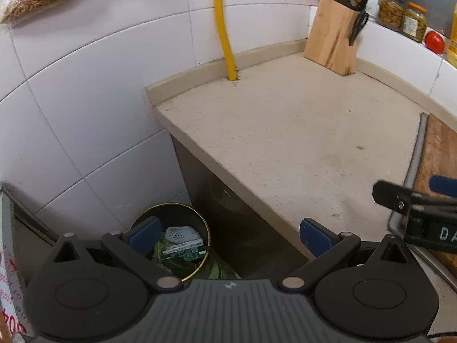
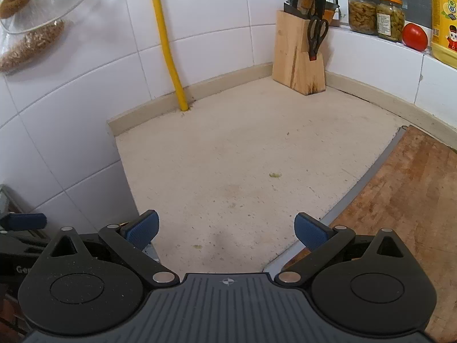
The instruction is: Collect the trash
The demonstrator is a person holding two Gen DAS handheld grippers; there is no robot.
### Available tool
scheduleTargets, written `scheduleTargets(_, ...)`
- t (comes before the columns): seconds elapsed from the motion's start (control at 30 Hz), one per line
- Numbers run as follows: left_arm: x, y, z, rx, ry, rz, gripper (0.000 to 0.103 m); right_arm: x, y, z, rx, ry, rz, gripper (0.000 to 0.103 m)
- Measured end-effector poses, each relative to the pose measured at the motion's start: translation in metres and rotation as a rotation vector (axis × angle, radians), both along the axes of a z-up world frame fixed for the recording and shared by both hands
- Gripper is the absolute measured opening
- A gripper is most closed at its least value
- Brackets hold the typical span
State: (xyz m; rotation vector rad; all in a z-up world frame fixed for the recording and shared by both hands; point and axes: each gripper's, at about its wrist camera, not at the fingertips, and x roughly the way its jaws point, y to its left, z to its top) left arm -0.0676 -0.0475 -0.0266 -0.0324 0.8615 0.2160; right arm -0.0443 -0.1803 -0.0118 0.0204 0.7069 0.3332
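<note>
1. The left tool (image 1: pixel 230 235) is released, its blue-padded fingers (image 1: pixel 144 235) spread wide with nothing between them. It hangs past the left edge of the desk, over the gap beside the white tiled wall (image 1: pixel 85 100).
2. Below its left finger, on the floor in that gap, stands the round dark trash bin with a gold rim (image 1: pixel 197 220). The bin already holds green leaves, a white perforated piece and a green printed packet (image 1: pixel 185 253).
3. The right tool (image 2: pixel 225 228) is also released and empty, its fingers wide apart over the front of the beige speckled stone desk (image 2: pixel 228 148).
4. The desk surface ahead is mostly bare; a small green scrap (image 2: pixel 275 175) lies near the middle and a smaller one (image 2: pixel 196 246) lies near the front edge.
5. A worn wooden cutting board with a grey metal edge (image 2: pixel 400 194) borders the open area on the right.
6. At the back, a yellow pipe (image 2: pixel 171 57) rises from the desk along the wall, and a wooden knife block (image 2: pixel 294 57) stands in the corner.
</note>
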Motion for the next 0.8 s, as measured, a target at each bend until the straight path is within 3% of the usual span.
scheduleTargets(0.13,-0.0012,0.0053,0.0036,-0.037,-0.027,0.005,0.101,-0.0037,0.0016,-0.0014,-0.007,0.011,0.009,0.102)
scheduleTargets(0.27,-0.0016,0.0021,0.0048,-0.003,-0.043,0.002,0.101,-0.0054,0.0046,0.0013,-0.013,0.0,0.012,0.102)
scheduleTargets(0.8,-0.0003,0.0098,0.0046,-0.006,-0.043,0.009,0.101,-0.0041,0.0042,-0.0001,-0.017,0.011,-0.016,0.103)
